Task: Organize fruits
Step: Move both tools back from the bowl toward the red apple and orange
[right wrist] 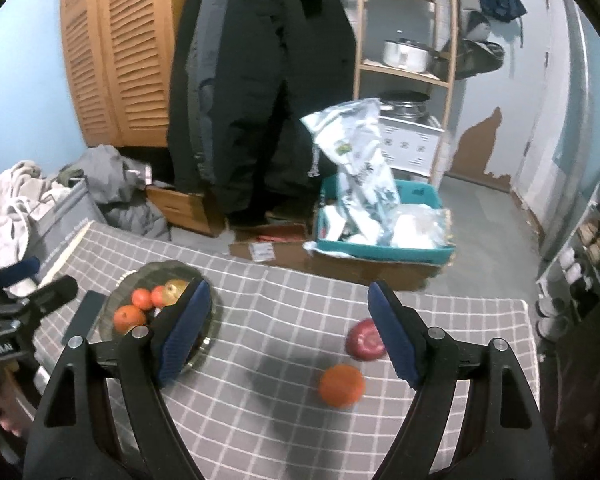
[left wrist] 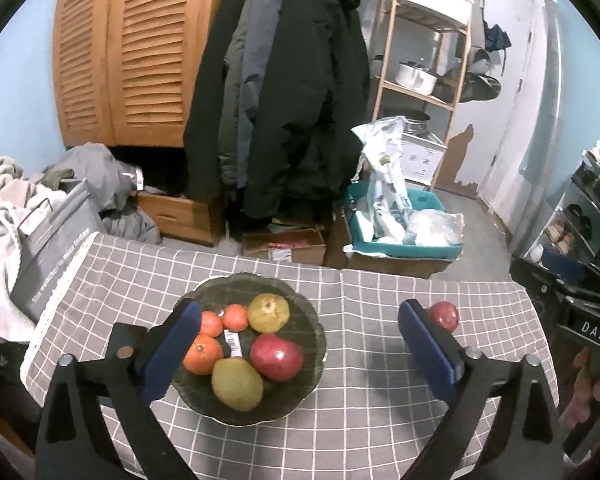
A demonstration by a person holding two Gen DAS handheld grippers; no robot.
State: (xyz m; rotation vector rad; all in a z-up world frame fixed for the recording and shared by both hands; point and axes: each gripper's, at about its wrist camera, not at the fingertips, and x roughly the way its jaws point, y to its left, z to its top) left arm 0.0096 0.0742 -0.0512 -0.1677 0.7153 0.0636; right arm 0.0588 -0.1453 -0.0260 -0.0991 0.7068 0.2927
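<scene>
Already gathered in the dark glass bowl (left wrist: pixel 316 328) are three oranges (left wrist: pixel 202 354), a red apple (left wrist: pixel 276 357), a yellow-green pear (left wrist: pixel 237 384) at the near rim and a second, more russet pear (left wrist: pixel 269 313) at the far side; a small barcode sticker (left wrist: pixel 232 343) lies among them. The bowl stands on the left part of a table covered with a grey checked cloth (left wrist: pixel 360 432).

Two fruits lie loose on the cloth, well apart from the bowl on the right side: a second red apple (right wrist: pixel 365 339) and, just in front of it, a lone orange (right wrist: pixel 341 385). The two sit near each other; whether they touch cannot be told.

The left gripper (left wrist: pixel 300 344) hangs above the table with its blue pads spread wide and nothing between them; in its own view one pad overlaps the bowl's left rim and the other stands beside the loose apple. The right gripper (right wrist: pixel 288 332) is also spread and empty, one pad in front of the bowl's right edge, the other just beside the loose apple. A hand (left wrist: pixel 588 392) grips the right tool's handle at the edge of the left view.

Beyond the table are dark coats (left wrist: pixel 284 92), a louvred wooden cabinet (left wrist: pixel 120 52), a shelf with a pot (left wrist: pixel 416 74), a teal crate of bags (left wrist: pixel 400 216) and a pile of laundry (left wrist: pixel 16 208).
</scene>
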